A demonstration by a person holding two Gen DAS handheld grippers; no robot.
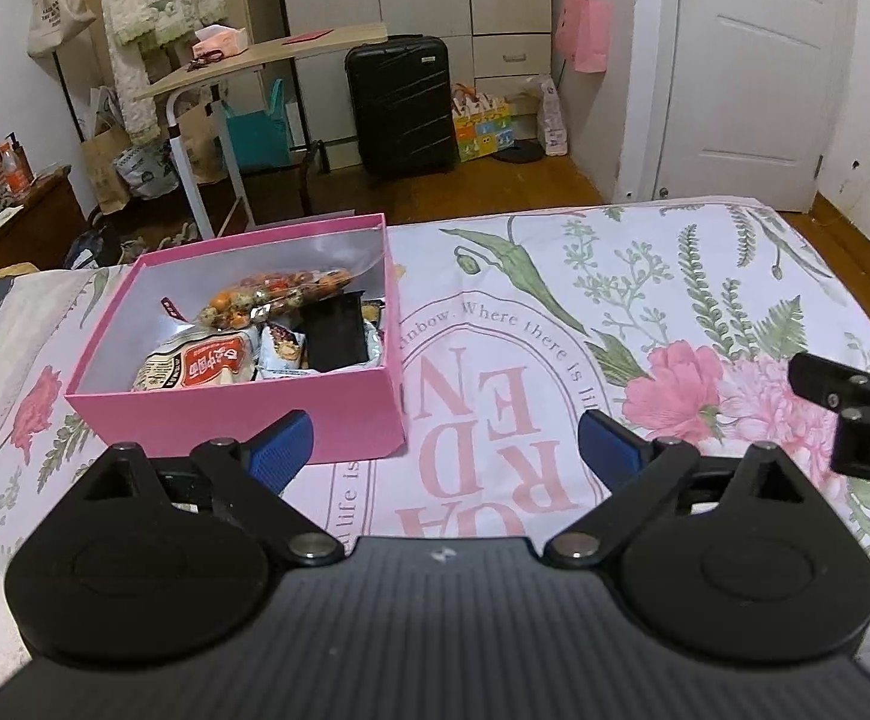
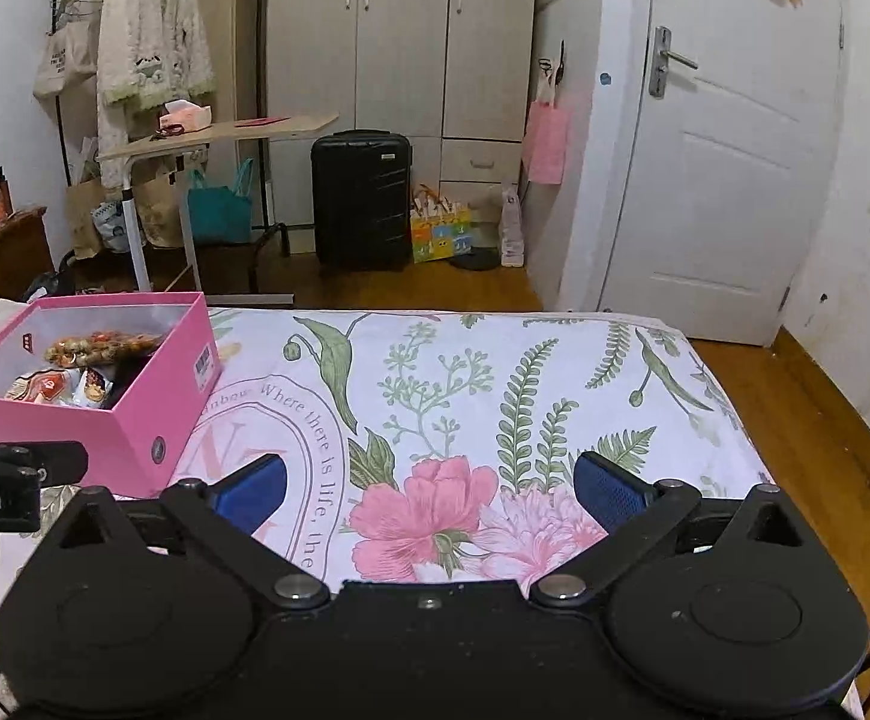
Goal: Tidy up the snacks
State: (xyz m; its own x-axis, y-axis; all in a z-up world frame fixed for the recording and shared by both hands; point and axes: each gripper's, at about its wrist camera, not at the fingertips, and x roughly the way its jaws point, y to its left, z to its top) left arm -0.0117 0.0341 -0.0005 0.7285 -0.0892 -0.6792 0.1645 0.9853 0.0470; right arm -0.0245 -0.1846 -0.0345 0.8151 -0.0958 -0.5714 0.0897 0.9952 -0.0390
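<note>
An open pink box point(image 1: 243, 414) stands on the floral bed sheet, left of centre in the left wrist view. It holds several snack packs: a clear bag of speckled orange balls point(image 1: 279, 294), a red-and-white pack point(image 1: 201, 363) and a black pack point(image 1: 336, 336). My left gripper point(image 1: 444, 450) is open and empty, just in front of the box's near right corner. The box also shows at the left of the right wrist view point(image 2: 129, 426). My right gripper point(image 2: 429, 489) is open and empty above the sheet, to the right of the box.
The bed sheet point(image 1: 645, 312) spreads right of the box. Beyond the bed's far edge are a wooden floor, a black suitcase point(image 1: 402, 105), a side table point(image 1: 255, 60), bags and a white door point(image 1: 747, 72). The right gripper's side shows at the left view's right edge point(image 1: 861, 414).
</note>
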